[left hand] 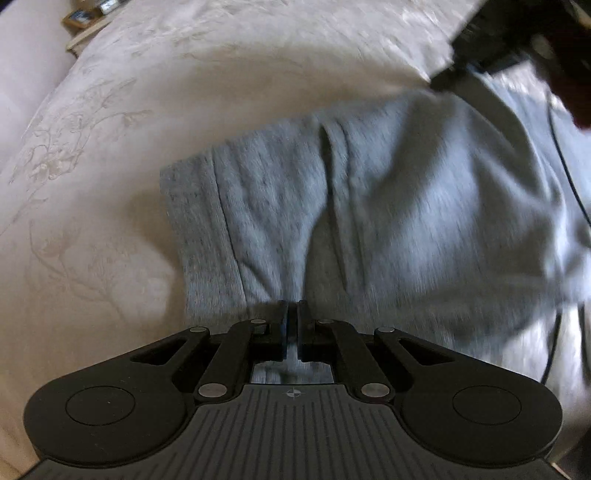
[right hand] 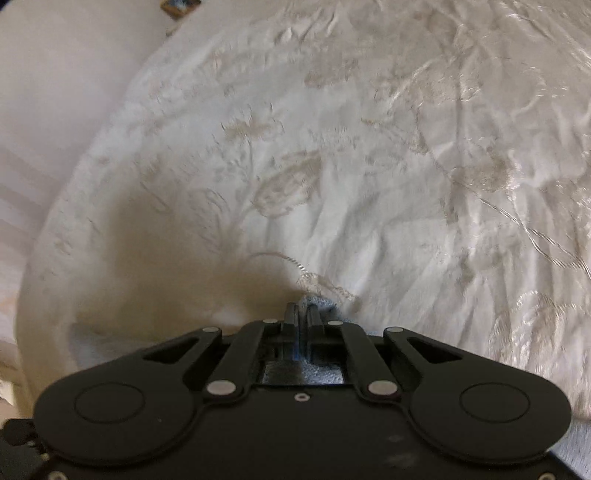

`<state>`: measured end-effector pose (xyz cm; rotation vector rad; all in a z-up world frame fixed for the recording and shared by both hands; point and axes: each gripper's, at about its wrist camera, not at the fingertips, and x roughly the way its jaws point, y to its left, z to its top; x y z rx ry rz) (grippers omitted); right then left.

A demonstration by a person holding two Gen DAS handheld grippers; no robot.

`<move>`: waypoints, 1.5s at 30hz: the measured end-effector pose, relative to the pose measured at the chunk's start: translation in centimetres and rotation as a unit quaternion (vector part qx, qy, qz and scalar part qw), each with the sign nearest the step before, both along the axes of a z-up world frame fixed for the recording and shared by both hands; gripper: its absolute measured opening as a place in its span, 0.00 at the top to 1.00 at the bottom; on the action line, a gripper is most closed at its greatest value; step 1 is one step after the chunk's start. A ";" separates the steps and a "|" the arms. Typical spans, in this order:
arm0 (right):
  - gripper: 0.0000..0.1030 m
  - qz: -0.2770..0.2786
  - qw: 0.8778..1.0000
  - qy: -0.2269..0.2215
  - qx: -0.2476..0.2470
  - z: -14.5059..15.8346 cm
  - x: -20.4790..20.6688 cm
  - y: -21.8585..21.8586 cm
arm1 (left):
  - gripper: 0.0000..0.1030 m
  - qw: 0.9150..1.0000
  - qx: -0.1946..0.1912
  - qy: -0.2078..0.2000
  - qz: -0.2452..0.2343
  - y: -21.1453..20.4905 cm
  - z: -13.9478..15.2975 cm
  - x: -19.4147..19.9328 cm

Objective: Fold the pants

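Note:
Grey sweatpants [left hand: 369, 206] lie on a cream embroidered bedspread [left hand: 110, 166], with the ribbed waistband [left hand: 195, 229] towards the left in the left wrist view. My left gripper [left hand: 292, 306] is shut on the near edge of the grey pants, the cloth pinched between its pads. At the top right of that view the other gripper [left hand: 476, 44] shows dark and blurred at the far edge of the pants. In the right wrist view my right gripper [right hand: 303, 308] is shut on a small fold of grey cloth [right hand: 321, 301] that pokes out past its fingertips.
The bedspread [right hand: 332, 166] fills the right wrist view, wrinkled at the right. A pale floor or wall [right hand: 55, 92] lies beyond the bed's left edge. Small objects on a wooden ledge [left hand: 85, 18] sit at the top left. A thin dark cable [left hand: 565, 166] hangs at the right.

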<state>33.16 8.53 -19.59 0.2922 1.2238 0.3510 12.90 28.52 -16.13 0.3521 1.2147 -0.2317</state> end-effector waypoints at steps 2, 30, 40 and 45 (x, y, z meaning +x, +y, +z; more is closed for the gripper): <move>0.95 0.007 1.000 0.001 -0.012 -0.6 0.5 0.5 | 0.96 1.000 -0.004 0.021 0.007 0.3 -0.4 -0.3; 0.75 -0.101 0.992 0.054 -0.053 2.5 -23.4 -9.9 | 0.96 0.988 -0.117 0.100 -0.018 -7.9 -1.7 -0.7; 0.47 -0.016 0.991 -0.095 -0.098 6.4 -14.7 -15.4 | 0.96 0.994 -0.058 0.070 0.055 -12.2 -1.7 -0.9; 0.46 0.091 0.984 -0.100 -0.118 4.0 -10.5 -17.0 | 0.96 0.993 -0.033 0.037 0.103 -12.7 0.3 -2.4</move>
